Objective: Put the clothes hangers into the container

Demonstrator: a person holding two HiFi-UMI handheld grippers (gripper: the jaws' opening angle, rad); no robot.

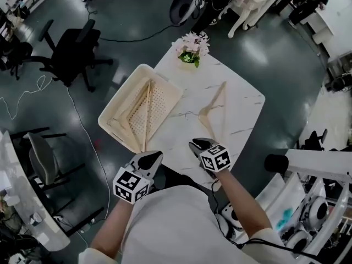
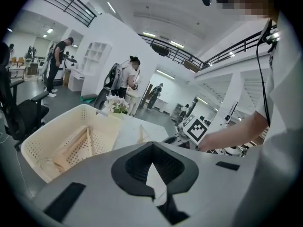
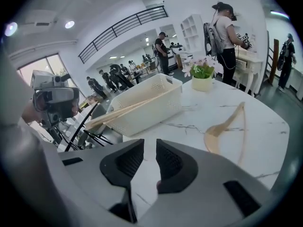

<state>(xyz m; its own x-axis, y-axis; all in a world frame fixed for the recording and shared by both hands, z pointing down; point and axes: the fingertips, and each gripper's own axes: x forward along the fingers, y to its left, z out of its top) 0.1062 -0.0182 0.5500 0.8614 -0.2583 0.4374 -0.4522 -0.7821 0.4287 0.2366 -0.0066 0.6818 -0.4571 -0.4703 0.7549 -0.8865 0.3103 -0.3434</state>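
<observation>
A cream perforated basket (image 1: 165, 87) (image 2: 47, 145) (image 3: 147, 103) stands on the left side of the white marble table (image 1: 242, 100). Wooden hangers (image 1: 144, 114) (image 2: 75, 145) (image 3: 128, 109) lie in it, their ends sticking over the near rim. One more wooden hanger (image 1: 214, 111) (image 3: 227, 126) (image 2: 140, 134) lies flat on the table to the basket's right. My right gripper (image 1: 199, 145) (image 3: 150, 145) is at the table's near edge, short of that hanger, open by a narrow gap with nothing between its pads. My left gripper (image 1: 153, 157) (image 2: 152, 145) sits near the basket's front corner, tips together and empty.
A pot of pink flowers (image 1: 192, 49) (image 3: 202, 74) stands at the table's far corner. A black office chair (image 1: 71, 54) and a grey chair (image 1: 41, 155) are on the floor to the left, with cables. White equipment (image 1: 308, 202) crowds the right. People stand further back.
</observation>
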